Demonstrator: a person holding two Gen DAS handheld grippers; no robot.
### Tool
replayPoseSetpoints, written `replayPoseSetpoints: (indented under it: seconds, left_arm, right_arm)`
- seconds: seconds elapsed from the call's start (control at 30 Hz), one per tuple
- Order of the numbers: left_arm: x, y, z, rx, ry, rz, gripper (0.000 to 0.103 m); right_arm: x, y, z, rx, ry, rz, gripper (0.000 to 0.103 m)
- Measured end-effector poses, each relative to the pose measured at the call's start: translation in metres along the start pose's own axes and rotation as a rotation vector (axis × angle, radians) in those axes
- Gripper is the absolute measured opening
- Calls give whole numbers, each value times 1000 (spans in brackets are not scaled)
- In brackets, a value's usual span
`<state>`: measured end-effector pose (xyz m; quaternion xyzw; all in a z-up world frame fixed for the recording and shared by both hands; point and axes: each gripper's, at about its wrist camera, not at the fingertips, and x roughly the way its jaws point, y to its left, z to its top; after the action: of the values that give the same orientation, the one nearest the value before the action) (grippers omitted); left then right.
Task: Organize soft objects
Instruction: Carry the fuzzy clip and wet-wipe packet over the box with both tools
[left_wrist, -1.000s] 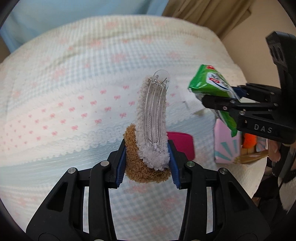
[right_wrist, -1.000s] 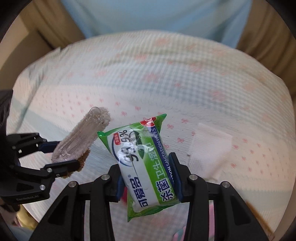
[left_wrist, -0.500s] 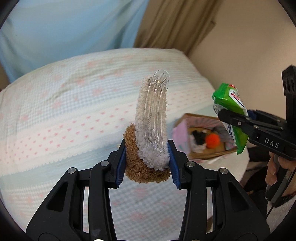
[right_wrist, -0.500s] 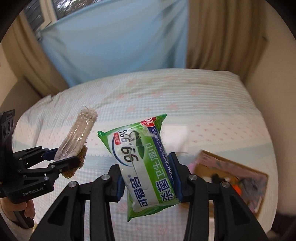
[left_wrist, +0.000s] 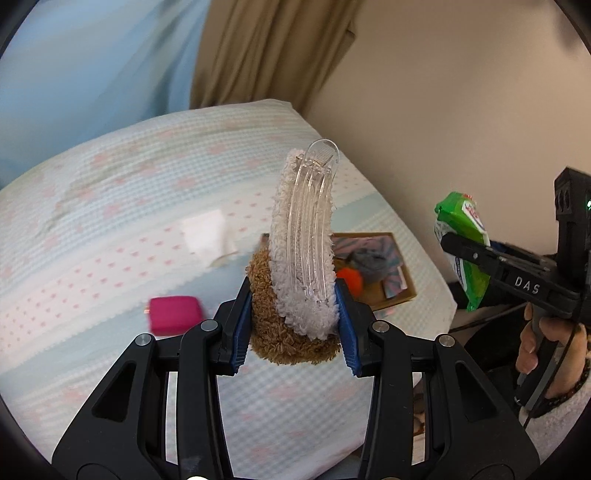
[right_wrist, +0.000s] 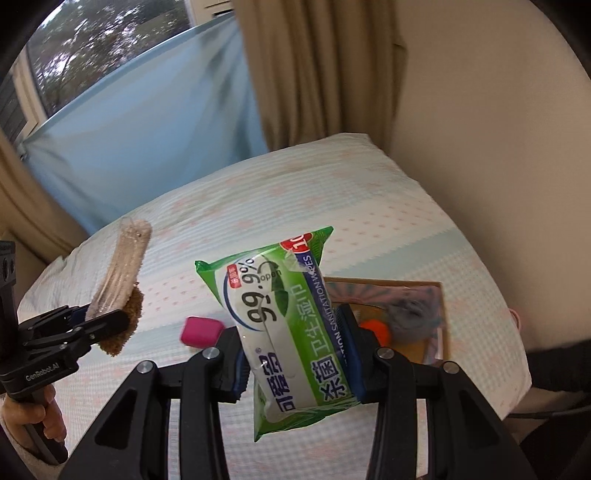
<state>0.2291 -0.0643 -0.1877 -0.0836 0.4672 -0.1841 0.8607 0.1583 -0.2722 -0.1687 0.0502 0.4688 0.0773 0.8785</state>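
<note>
My left gripper (left_wrist: 293, 325) is shut on a fuzzy hair clip (left_wrist: 303, 240), a clear plastic clip backed with white and brown plush that stands up between the blue pads. My right gripper (right_wrist: 293, 354) is shut on a green pack of wet wipes (right_wrist: 284, 314). Both are held in the air above the bed. In the right wrist view the left gripper (right_wrist: 107, 325) with the hair clip (right_wrist: 122, 266) is at the left. The left wrist view has the right gripper (left_wrist: 465, 254) and its wipes pack (left_wrist: 461, 218) at the right.
A cardboard box (right_wrist: 441, 314) (left_wrist: 391, 301) sits near the bed's right edge and holds an orange pom-pom (left_wrist: 349, 277) and a grey soft item. A magenta pouch (left_wrist: 175, 314) and a white packet (left_wrist: 207, 238) lie on the checked bedspread (left_wrist: 110, 206). Wall and curtain stand behind.
Both grippers rose and swung right across the bed with their loads still held. The box came into view, then the wall and curtain.
</note>
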Motion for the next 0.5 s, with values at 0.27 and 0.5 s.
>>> replayPoseSetpoints:
  seconds: [0.27, 0.5]
  left_arm:
    - [57, -57, 8, -49, 53, -14, 37]
    - [129, -87, 13, -94, 133, 10, 37]
  right_arm:
    - [14, -80, -3, 63, 53, 14, 39]
    - [58, -134, -7, 128, 147, 21, 39]
